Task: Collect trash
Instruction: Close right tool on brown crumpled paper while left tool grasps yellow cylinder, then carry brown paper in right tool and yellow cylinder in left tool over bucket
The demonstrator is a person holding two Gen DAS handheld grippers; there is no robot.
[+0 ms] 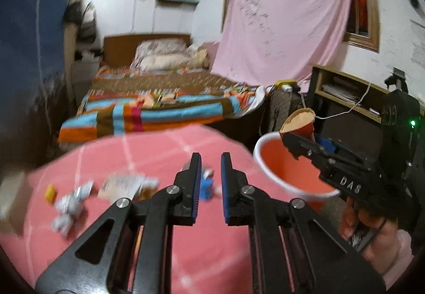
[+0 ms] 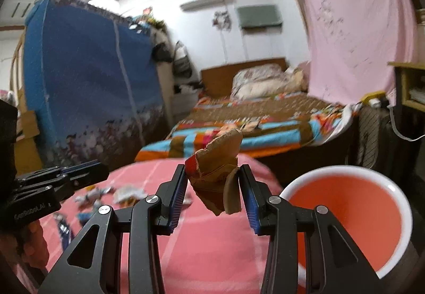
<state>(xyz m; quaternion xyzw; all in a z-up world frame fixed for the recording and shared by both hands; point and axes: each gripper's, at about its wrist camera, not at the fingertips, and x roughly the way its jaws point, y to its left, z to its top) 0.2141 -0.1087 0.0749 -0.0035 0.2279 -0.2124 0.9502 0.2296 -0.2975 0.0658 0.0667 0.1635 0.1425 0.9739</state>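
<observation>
My right gripper [image 2: 212,172] is shut on a torn brown cardboard scrap [image 2: 216,161] with a red side. In the left wrist view the right gripper [image 1: 288,138] holds that scrap [image 1: 298,120] above the far rim of a white bucket [image 1: 268,145] with an orange-red inside. The same bucket [image 2: 398,193] sits low on the right in the right wrist view. My left gripper [image 1: 209,158] hangs shut and empty over the pink tablecloth [image 1: 159,150]. On the cloth lie crumpled white wrappers [image 1: 69,203], a yellow bit [image 1: 50,191], a flat packet [image 1: 124,184] and a blue scrap [image 1: 205,185].
Behind the table stands a bed [image 1: 159,108] with a striped cover. A blue fabric wardrobe [image 2: 87,87] is on the left, a pink sheet [image 1: 287,28] hangs over the window, and a dark shelf unit [image 1: 345,97] stands right of the bucket. A person's hand [image 1: 372,227] grips the right handle.
</observation>
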